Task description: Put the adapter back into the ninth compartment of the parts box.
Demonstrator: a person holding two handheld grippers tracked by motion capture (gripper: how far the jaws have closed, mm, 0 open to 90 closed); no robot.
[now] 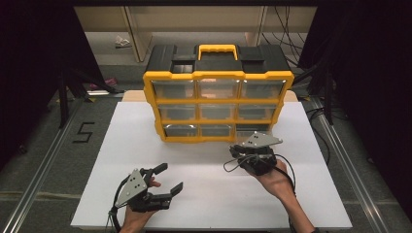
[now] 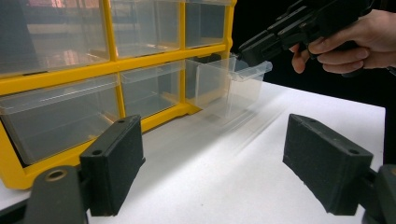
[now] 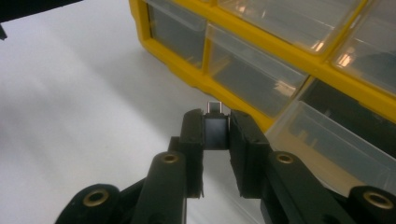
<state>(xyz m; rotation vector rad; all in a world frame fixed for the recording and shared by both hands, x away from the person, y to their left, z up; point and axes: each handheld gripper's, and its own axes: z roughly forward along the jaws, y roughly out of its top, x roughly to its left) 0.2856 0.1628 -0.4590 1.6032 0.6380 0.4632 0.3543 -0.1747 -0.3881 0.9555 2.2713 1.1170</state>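
On the white tabletop (image 1: 145, 141) your yellow drawer cabinet (image 1: 218, 105) stands at the far middle, dark floor and black drapes all round it. Your right gripper (image 3: 215, 133) is pinching a small dark block (image 3: 216, 132) between its pads, just above the pulled-out clear drawer (image 2: 233, 86) at the cabinet's bottom right corner. That drawer juts out over the board toward you. Your left gripper (image 1: 170, 178) sits near the front edge, jaws spread wide with nothing between them, well apart from the cabinet. Bare white board lies between your two hands, and the right edge is near your right wrist.
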